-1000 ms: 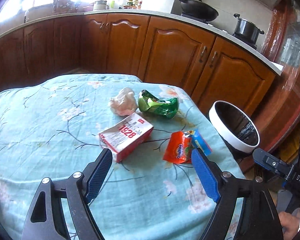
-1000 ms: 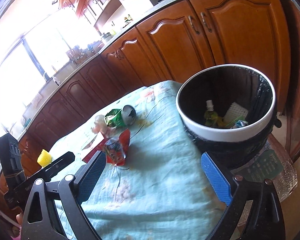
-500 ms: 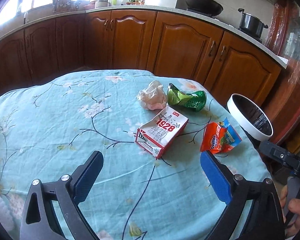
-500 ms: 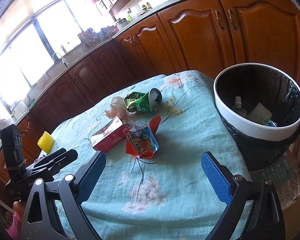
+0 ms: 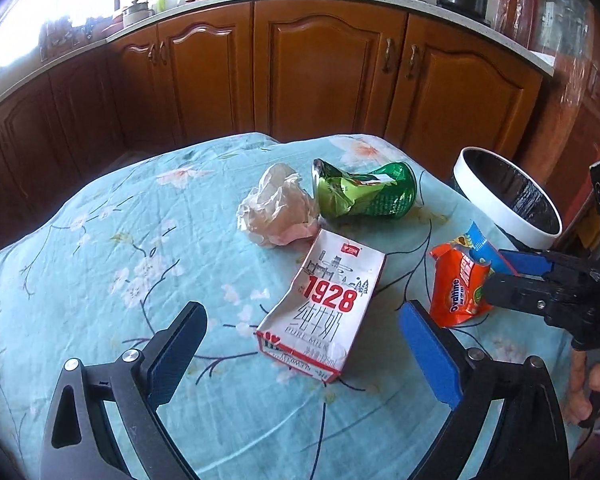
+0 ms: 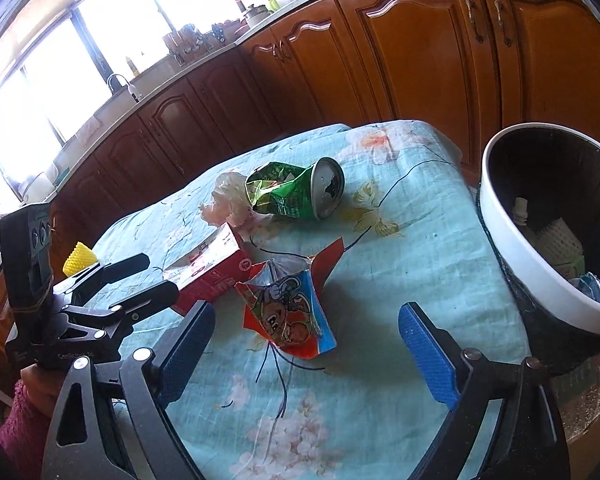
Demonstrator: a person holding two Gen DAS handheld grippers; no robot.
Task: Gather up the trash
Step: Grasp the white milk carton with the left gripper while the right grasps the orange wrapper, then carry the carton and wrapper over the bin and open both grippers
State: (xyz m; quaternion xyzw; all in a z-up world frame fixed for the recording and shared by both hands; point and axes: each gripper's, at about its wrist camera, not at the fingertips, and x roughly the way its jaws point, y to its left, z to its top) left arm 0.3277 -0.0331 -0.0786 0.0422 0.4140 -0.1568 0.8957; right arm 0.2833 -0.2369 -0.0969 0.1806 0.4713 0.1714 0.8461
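- My left gripper (image 5: 302,354) hangs over the near part of the table (image 5: 100,280), jaws spread wide with nothing between them. The milk carton (image 5: 324,304) lies just beyond its fingertips, roughly centred in the gap.
- The crumpled tissue wad (image 5: 276,212) sits farther back, touching the carton's far corner; it looks untouched.
- Right of the wad, the crushed green can (image 5: 364,194) lies on its side, close against it, open end toward the bin in my right view.
- The orange snack wrapper (image 6: 288,312) lies near the table's right edge. My right gripper (image 6: 306,338) is wide open and holds nothing; the wrapper sits between its fingers, a little beyond the tips. In the left view one of my right claw's fingers seems to overlap the wrapper, though I cannot tell if it touches.
- The trash bin (image 6: 512,240) stands beyond the table's right edge, far right. It already holds a small bottle and some white and pale scraps, so I judge part of the job done.
- Four pieces are still on the cloth. I reckon the wrapper goes next, then the carton, the can and the wad.
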